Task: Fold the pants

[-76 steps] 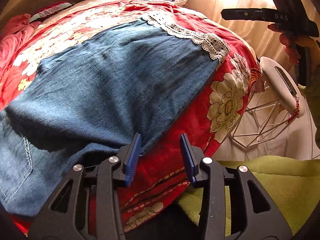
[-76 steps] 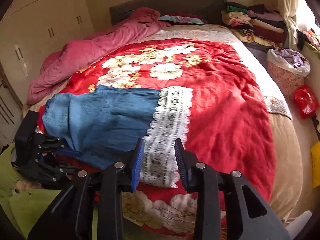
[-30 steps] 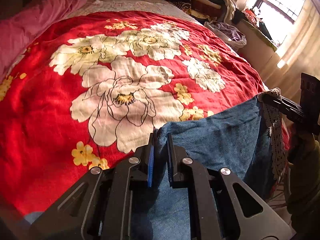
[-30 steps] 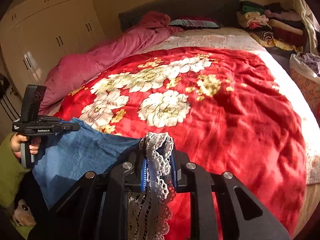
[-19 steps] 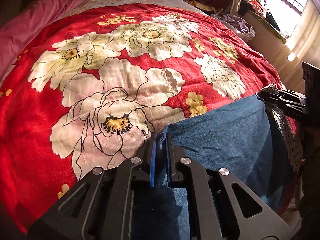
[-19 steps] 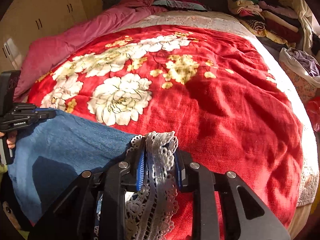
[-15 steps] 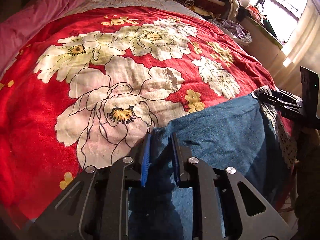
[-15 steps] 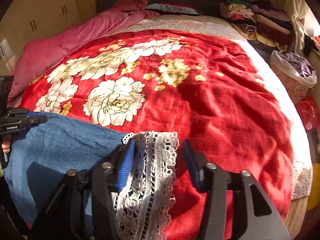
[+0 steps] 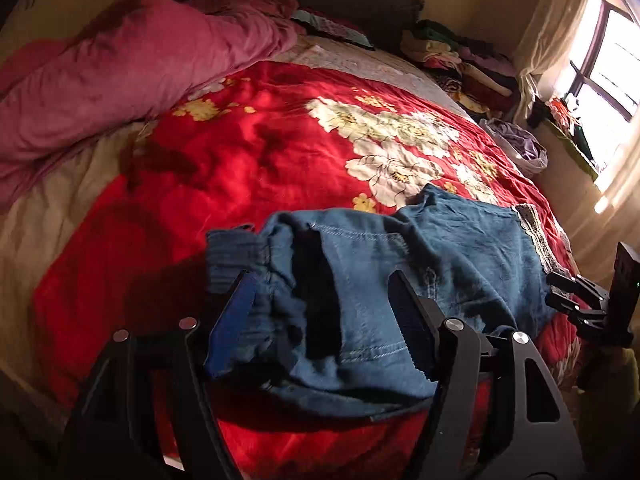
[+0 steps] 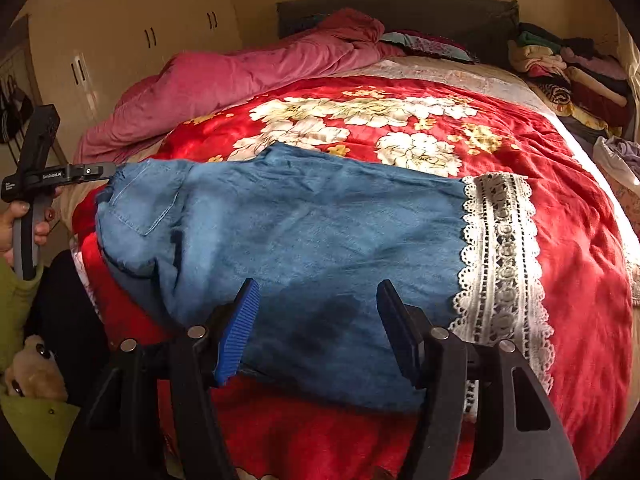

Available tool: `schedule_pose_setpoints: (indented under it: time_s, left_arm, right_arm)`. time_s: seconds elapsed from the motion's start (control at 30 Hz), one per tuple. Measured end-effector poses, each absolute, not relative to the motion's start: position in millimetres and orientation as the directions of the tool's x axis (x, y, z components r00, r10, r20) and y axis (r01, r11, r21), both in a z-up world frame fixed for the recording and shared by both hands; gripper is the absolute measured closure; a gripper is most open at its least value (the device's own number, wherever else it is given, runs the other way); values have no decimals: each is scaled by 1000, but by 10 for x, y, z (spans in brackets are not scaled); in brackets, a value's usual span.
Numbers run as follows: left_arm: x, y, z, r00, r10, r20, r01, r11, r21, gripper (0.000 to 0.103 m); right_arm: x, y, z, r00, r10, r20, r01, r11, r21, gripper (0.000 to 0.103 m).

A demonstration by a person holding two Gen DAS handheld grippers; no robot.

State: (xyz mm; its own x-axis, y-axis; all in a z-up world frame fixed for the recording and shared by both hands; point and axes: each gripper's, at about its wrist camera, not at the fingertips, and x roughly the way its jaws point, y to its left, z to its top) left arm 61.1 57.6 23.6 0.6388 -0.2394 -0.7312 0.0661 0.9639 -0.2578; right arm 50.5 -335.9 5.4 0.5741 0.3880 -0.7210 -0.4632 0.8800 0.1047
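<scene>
Both grippers have let go of the blue pants (image 10: 320, 232), which a second ago they pinched; the left gripper (image 9: 324, 320) and right gripper (image 10: 316, 320) are spreading their jaws with nothing gripped. The pants lie folded along the near edge of the red floral blanket (image 10: 580, 240), lace hem (image 10: 500, 240) rightward. Gripper bodies hide the near fold.

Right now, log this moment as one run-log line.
pants: flat on red blanket | left tongs: opening, waistband between, unpressed | right tongs: opening, over denim | lace hem: released
</scene>
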Motion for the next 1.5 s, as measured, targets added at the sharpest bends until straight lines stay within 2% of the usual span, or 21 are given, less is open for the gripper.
schedule_pose_setpoints:
  time_s: [0.07,0.13,0.2,0.27,0.33,0.4,0.47,0.53,0.63,0.77,0.83,0.93,1.07,1.17,1.23,1.5]
  left_arm:
    - [537,701,149,633,-215,-744,17,964,-264,40]
    - [529,769,54,615,-183,-767,-30,966,-255,28]
    - [590,781,-101,586,-199,-786,-58,957,-285,28]
    - [628,719,-238,574,-221,-789,-55,950,-306,51]
    - [607,686,-270,583,-214,-783,-56,952,-302,63]
    - [539,767,-130,606,-227,-762,-39,949,-313,66]
    - [464,858,51,643,-180,-744,-34,964,-263,67]
    - [451,940,71,635,-209,-744,-23,957,-288,67]
    - [540,869,-188,581,-179,-794,-31,970,-241,63]
    - [554,962,-294,575,-230,-785,-43,950,-310,56]
    - [505,1009,-198,600,-222,-769,-44,950,-308,51]
    - [386,1021,33,642,-193,-742,-37,959,-281,49]
    - [248,891,366,708,-146,-690,-13,976,-219,42]
    - [249,642,491,722,-168,-671,46,980,-196,40]
    - [291,422,516,717,-201,-668,102,977,-185,38]
    - [386,-295,430,670,-269,-692,249,959,-132,29]
  right_arm:
    - [519,-3334,-1,562,356,-746,-445,891,90,43]
    - [544,-3367,-23,560,323,-763,-422,903,73,43]
    - [555,-3392,-70,538,310,-784,-419,905,70,43]
    - [549,-3415,-186,500,265,-824,-402,914,50,43]
    - [525,-3485,-258,494,268,-827,-394,917,62,43]
    - [501,-3549,-260,496,281,-822,-379,922,86,43]
    - [479,-3583,-251,496,279,-822,-374,923,88,43]
    - [470,-3608,-251,493,288,-821,-374,922,99,43]
    - [490,-3617,-273,489,287,-824,-370,923,103,43]
    - [496,-3643,-291,492,297,-818,-365,924,116,43]
    - [490,-3642,-294,493,298,-818,-364,924,117,43]
    - [493,-3652,-255,493,307,-814,-358,924,132,43]
    - [415,-3772,13,569,317,-759,-328,934,144,43]
    - [356,-3875,200,625,302,-720,-310,942,126,41]
    - [330,-3915,267,647,285,-707,-298,948,110,30]
    - [295,-3950,312,681,263,-683,-270,958,99,30]
